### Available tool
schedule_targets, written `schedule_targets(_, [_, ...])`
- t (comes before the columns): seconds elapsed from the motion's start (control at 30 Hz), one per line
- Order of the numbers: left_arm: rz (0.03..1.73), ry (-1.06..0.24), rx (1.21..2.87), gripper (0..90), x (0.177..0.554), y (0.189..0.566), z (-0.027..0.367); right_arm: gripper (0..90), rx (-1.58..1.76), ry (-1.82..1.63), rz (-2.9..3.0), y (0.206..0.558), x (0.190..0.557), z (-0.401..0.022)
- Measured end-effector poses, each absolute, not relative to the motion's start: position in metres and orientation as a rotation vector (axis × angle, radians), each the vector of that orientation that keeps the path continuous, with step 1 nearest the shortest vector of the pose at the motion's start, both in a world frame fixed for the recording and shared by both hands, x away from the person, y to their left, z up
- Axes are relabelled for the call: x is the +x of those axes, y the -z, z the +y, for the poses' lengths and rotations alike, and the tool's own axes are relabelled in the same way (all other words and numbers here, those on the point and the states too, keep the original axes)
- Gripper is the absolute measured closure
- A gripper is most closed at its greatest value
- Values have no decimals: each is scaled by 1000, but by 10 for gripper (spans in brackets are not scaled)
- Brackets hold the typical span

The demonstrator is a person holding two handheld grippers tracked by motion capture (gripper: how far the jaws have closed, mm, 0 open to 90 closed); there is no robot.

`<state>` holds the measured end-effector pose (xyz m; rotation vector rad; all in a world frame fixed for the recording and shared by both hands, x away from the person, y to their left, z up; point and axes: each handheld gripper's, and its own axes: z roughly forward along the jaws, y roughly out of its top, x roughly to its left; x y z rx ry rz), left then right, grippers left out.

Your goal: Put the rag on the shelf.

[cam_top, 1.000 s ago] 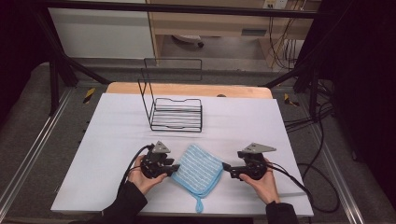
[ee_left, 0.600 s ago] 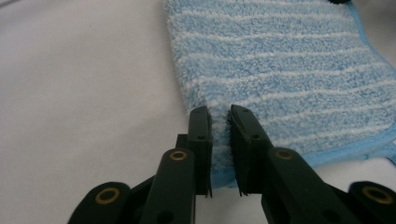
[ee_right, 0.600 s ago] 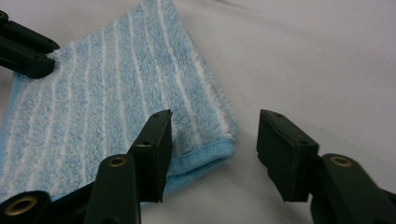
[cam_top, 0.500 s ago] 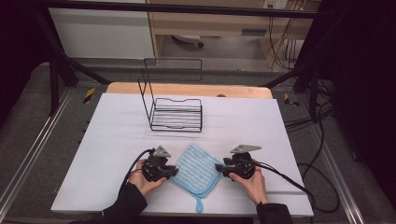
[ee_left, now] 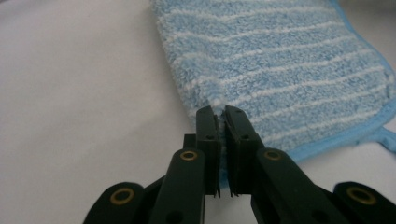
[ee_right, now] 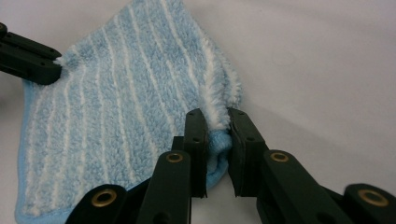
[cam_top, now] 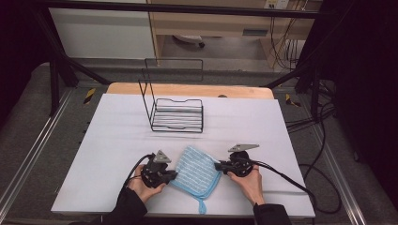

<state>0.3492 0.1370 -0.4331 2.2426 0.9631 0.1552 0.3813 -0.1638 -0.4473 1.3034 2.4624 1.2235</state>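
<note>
Cloth, one, blue with white stripes, lies near the table's front edge, with bare white surface all around. The left gripper has just closed and is clamped on its left edge; the right gripper has just closed on the bunched right edge. One wire rack stands well behind.

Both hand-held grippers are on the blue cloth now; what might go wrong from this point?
The left hand-held gripper pinches only the folded edge of the striped cloth, so it may slip out on lifting. The right hand-held gripper, whose jaws have just been closing, holds a bunched corner and might catch only one layer, letting the cloth unfold unevenly. The hanging loop lies at the table's near edge and could snag.
</note>
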Motion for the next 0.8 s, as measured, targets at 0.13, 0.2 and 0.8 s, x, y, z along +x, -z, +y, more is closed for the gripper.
schedule_targets(0.13, [979, -143, 2239, 846, 339, 431, 145, 806, 1232, -1232, 2483, 444, 387, -153])
schedule_targets(0.2, [984, -149, 2231, 846, 332, 432, 148, 811, 1200, -1230, 2500, 443, 391, -146])
schedule_targets(0.8, [1014, -202, 2181, 768, 311, 436, 165, 729, 1057, -1212, 2553, 445, 407, -117])
